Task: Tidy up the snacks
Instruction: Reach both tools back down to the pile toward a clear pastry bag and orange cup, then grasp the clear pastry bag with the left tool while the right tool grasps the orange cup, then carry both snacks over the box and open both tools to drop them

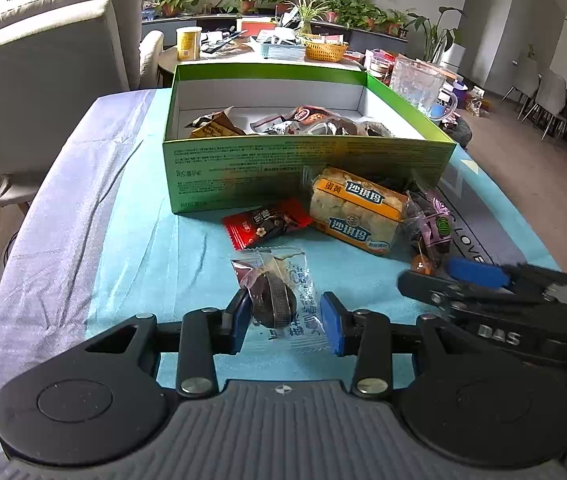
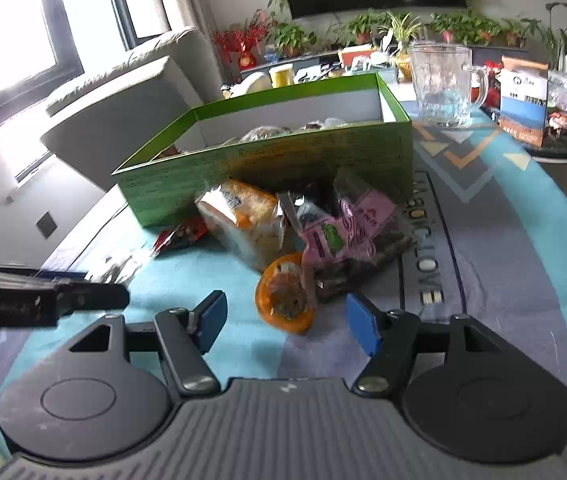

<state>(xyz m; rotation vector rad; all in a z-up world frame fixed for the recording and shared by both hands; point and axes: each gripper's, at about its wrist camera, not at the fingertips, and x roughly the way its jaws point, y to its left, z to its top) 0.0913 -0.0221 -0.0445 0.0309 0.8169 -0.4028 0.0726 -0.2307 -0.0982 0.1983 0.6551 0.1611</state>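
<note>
Covered in a teal and grey cloth, tabletop (image 1: 115, 240) spreading from the near edge to a green box (image 1: 307, 168) at the far middle. Open on top, white inside, several wrapped snacks (image 1: 307, 122) lying on its floor. Beyond the right far corner of the box, a clear glass jug (image 2: 441, 84), standing upright.

Heaped against the near wall of the box, loose snacks: a yellow cake pack (image 1: 357, 212) leaning on that wall, a pink-labelled bag (image 2: 347, 232) of dark pieces just right of it, a red wrapper (image 1: 265, 226) lying flat to the left. Nearest on the right side, a small orange packet (image 2: 285, 296), touching the pink-labelled bag.

Near left, in the left wrist view, a clear packet with a dark round sweet (image 1: 279, 300), resting on the cloth between the blue pads (image 1: 333, 322) of the left hand-held gripper (image 1: 285, 320). Jaws narrowed to roughly the packet's width, left pad touching the wrapper edge, right pad at the crinkled side; a firm pinch cannot be told.

In the right wrist view, right hand-held gripper (image 2: 287, 324) spread wide, holding nothing, the orange packet lying just beyond and between its blue pads (image 2: 361, 330), apart from both. Left tool crossing the near left corner of that view, blurred.
</note>
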